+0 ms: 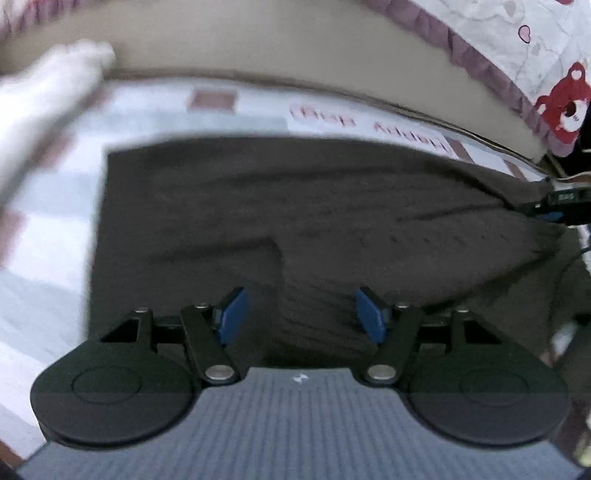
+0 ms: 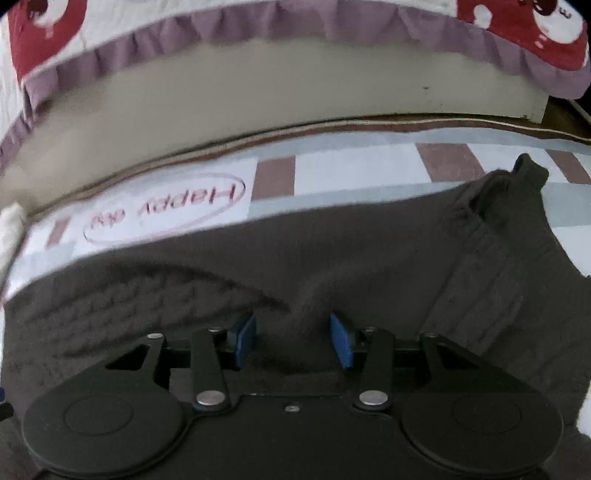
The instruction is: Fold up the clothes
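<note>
A dark brown knitted garment (image 1: 295, 206) lies spread flat on a checked sheet (image 1: 155, 114) of pale blue, white and dusty-pink squares; all positions below are given relative to this garment.

Left wrist view: the left gripper (image 1: 297, 314) hangs over the near part of the garment, its blue pads (image 1: 232, 314) standing well apart. Only flat knit shows between them, and neither pad presses on cloth, so the jaws are open and hold nothing. A raised fold edge crosses the garment just beyond the left pad. Past the garment's far edge the sheet carries a pink printed motto, too blurred here to read. To the garment's far left a white cloth item (image 1: 48, 110) lies smeared by motion; what it is cannot be told. At the garment's right edge the tip of the other gripper's black body is visible.

Right wrist view: the right gripper (image 2: 293, 339) hangs over the garment, its pads (image 2: 341, 341) roughly half apart. A soft ridge of knit rises between them, apparently touching neither pad, though the view is not sharp. A ribbed band (image 2: 498, 258) runs toward the garment's far right corner. Beyond the far edge the sheet shows an oval print (image 2: 166, 210) reading "Happy day", upside down. Farther still stand a beige mattress side (image 2: 258, 96) and a frilled bedspread (image 2: 295, 26) with purple trim and red figures.
</note>
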The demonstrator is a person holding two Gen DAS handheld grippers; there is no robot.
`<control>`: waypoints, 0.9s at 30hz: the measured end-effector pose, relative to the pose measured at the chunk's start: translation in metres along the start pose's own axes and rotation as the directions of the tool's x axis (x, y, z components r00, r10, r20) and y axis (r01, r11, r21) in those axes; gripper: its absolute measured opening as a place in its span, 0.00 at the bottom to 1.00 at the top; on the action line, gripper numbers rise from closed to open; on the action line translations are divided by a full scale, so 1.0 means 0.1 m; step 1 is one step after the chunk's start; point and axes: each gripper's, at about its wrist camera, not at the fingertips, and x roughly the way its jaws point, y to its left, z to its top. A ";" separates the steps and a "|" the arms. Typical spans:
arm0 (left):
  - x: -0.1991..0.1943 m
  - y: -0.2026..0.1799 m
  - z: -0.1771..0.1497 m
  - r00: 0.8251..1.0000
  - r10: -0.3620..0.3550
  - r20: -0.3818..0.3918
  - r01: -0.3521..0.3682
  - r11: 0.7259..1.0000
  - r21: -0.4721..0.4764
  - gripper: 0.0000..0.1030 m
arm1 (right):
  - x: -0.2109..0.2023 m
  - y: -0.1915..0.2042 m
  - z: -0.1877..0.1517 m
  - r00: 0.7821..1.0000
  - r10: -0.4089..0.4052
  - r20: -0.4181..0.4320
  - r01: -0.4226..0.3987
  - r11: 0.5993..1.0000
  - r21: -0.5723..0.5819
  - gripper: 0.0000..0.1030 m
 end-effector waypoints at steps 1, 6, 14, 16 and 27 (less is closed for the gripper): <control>0.05 -0.02 -0.01 1.000 -0.007 -0.004 0.007 1.000 0.003 0.63 | 0.00 0.01 -0.02 1.000 -0.008 -0.009 0.008 1.000 -0.005 0.52; 0.05 -0.34 0.01 0.998 -0.008 0.070 -0.007 0.977 0.215 0.11 | 0.05 -0.08 -0.09 1.000 -0.022 -0.011 0.022 1.000 0.001 0.53; -1.23 -0.76 -0.31 0.782 -0.180 0.596 -0.229 0.807 0.544 0.22 | -0.07 -0.55 -0.07 0.991 0.128 0.036 -0.132 0.944 0.303 0.53; -1.12 -0.76 -0.60 0.823 -0.140 0.551 -0.298 0.720 0.627 0.36 | -0.07 -0.66 -0.08 0.987 0.156 0.036 -0.158 0.915 0.373 0.53; -0.88 -0.58 -0.59 0.931 0.024 0.363 -0.226 0.821 0.525 0.54 | -0.13 -0.44 -0.05 0.994 0.106 0.017 -0.106 0.960 0.259 0.54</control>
